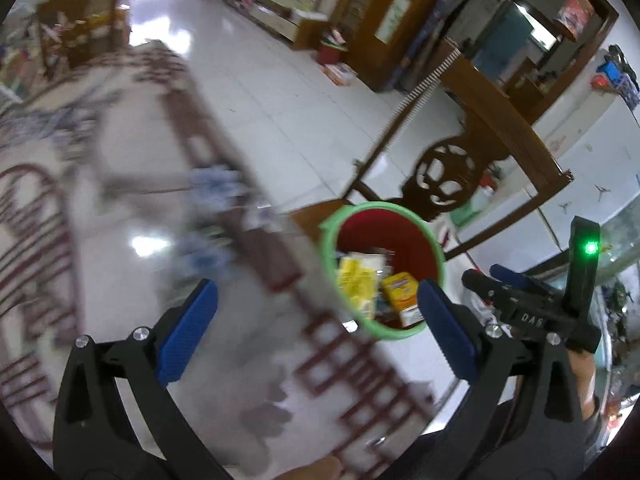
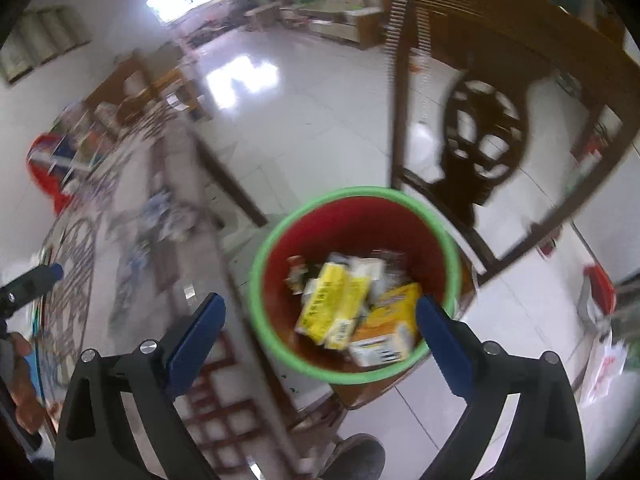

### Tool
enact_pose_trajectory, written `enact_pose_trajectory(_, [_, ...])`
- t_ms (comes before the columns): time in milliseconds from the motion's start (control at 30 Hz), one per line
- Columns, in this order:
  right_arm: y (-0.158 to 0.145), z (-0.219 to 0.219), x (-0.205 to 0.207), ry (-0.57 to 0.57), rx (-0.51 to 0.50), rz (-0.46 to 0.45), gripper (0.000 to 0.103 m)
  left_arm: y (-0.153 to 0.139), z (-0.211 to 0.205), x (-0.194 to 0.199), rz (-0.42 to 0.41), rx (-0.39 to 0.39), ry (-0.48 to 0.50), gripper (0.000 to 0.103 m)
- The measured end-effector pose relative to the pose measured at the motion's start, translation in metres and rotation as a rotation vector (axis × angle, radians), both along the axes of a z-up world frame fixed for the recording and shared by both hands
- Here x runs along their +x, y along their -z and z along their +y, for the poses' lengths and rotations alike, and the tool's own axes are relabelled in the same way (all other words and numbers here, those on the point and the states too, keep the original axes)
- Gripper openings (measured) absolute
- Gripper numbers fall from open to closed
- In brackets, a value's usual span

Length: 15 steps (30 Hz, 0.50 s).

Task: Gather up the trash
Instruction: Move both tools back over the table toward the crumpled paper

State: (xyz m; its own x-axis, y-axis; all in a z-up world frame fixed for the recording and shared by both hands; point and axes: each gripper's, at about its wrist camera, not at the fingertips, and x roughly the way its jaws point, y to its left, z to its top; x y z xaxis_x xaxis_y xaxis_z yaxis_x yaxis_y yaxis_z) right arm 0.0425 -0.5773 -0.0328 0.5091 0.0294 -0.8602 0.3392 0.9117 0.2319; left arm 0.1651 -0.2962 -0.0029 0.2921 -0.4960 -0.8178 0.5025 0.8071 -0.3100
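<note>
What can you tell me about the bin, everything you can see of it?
The bin is round, red inside, with a light green rim, and looks like plastic. It stands upright and open, with no lid in view, on what looks like a wooden seat beside the table edge, in front of a carved chair back. Inside lie yellow boxes and other blurred cartons and wrappers, piled loosely over the bottom. Neither gripper touches it; the right gripper hangs open above it.

Right claw (image 2: 320,320) gapes empty above red bin (image 2: 360,216) holding boxes (image 2: 334,308)
</note>
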Motion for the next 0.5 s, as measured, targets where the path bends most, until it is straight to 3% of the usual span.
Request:
enact_pose_trajectory(133, [-0.008, 0.051, 0.01, -0.118, -0.084, -0.016, 0.093, -0.014, 0.07, -0.02, -0.034, -0.007, -0.078, 0.098])
enact_pose_trajectory(300, [-0.014, 0.109, 0.013, -0.219, -0.084, -0.046, 0.093, -0.021, 0.145, -0.05, -0.097, 0.052, -0.17, 0.098])
enact_pose_trajectory(500, [-0.01, 0.193, 0.005, -0.377, -0.044, -0.055, 0.093, -0.006, 0.236, -0.089, -0.122, 0.161, -0.302, 0.098])
